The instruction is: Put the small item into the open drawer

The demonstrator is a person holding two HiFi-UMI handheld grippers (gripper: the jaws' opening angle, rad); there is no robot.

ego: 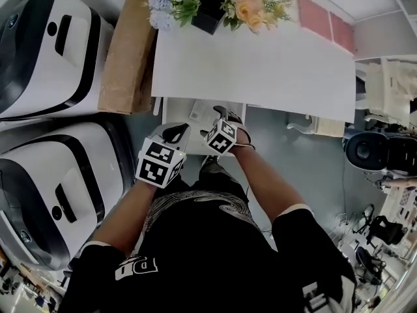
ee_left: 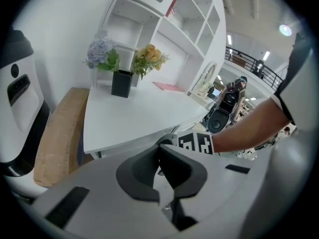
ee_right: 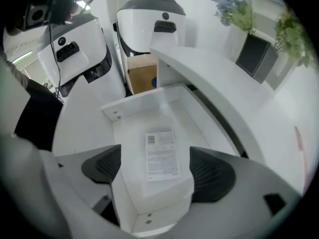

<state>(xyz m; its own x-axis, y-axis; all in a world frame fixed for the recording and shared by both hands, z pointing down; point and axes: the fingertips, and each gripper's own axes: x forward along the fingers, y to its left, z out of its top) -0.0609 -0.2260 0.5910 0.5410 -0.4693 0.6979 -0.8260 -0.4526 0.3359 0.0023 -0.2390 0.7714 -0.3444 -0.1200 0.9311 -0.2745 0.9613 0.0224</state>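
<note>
The open white drawer (ee_right: pixel 149 111) sticks out from under the desk; in the head view it (ego: pixel 174 111) lies just beyond both grippers. A small white box (ee_right: pixel 160 176) with a printed label sits low inside it, near the drawer's front wall. My right gripper (ee_right: pixel 157 169) reaches down into the drawer with one dark pad against each side of the box, shut on it. In the head view the right gripper (ego: pixel 219 115) is over the drawer. My left gripper (ee_left: pixel 163 172) hovers beside it at the drawer's left corner, jaws shut on nothing.
The white desk top (ego: pixel 254 64) carries a black vase (ego: pixel 208 12) with flowers and a pink book (ego: pixel 322 21). A cardboard box (ego: pixel 127 51) stands left of the desk. Two large white machines (ego: pixel 45 44) (ego: pixel 58 188) fill the left side. A black round device (ego: pixel 365 150) sits at right.
</note>
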